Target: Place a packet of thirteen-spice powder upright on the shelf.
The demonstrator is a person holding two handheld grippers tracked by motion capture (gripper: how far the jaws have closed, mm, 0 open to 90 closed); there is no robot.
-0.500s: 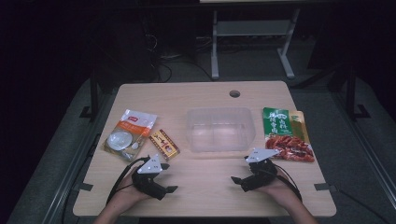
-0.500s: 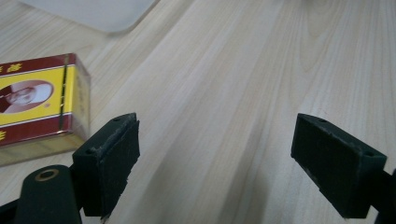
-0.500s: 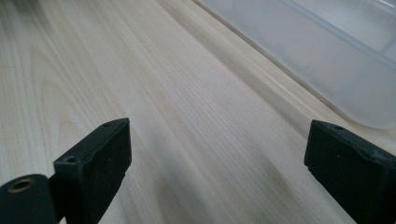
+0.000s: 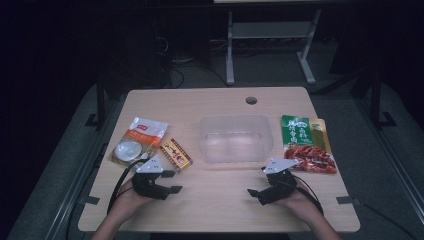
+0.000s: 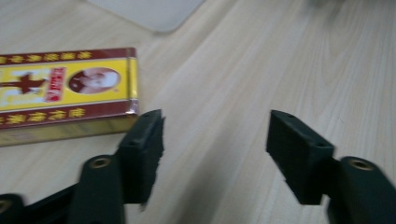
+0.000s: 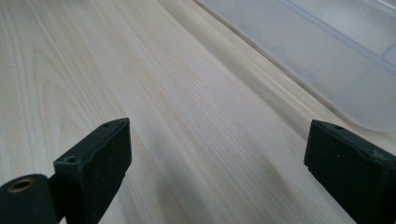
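Note:
On the wooden table (image 4: 215, 210), a person's hands hold both grippers low near the front edge. My left gripper (image 4: 175, 181) points right, its jaws open over bare wood with nothing between them (image 5: 215, 130). A yellow and red box (image 4: 176, 154) lies just beyond it, close to the left jaw's tip (image 5: 60, 88). My right gripper (image 4: 256, 196) points left, jaws wide open and empty (image 6: 217, 149). A clear plastic container (image 4: 236, 138) stands at the table's middle, and its rim shows in the right gripper view (image 6: 327, 56).
A white and orange pouch (image 4: 140, 140) lies at the left. A green and red food packet (image 4: 305, 142) lies right of the container. A cable hole (image 4: 251, 100) sits near the far edge. A metal stand (image 4: 270, 45) is on the floor behind the table.

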